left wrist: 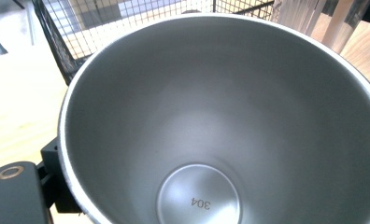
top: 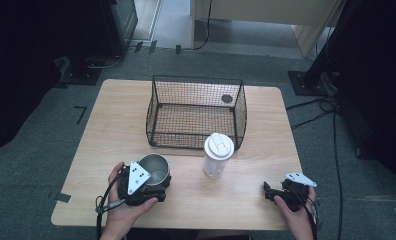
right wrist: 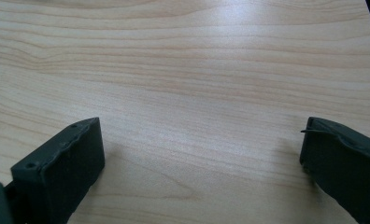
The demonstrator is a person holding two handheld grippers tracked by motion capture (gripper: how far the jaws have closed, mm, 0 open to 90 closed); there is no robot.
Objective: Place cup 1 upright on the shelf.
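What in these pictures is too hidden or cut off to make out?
- Left tongs: the high view has the hand and grey plate over them; in the left gripper view the steel cup covers all but a black corner, so their grip on it is unclear.
- Cup's outside wall: cut off by the frame edges in the left gripper view.
- White tumbler: its contents, hidden by the lid.
- Dark round spot at the wire basket: too small to identify.
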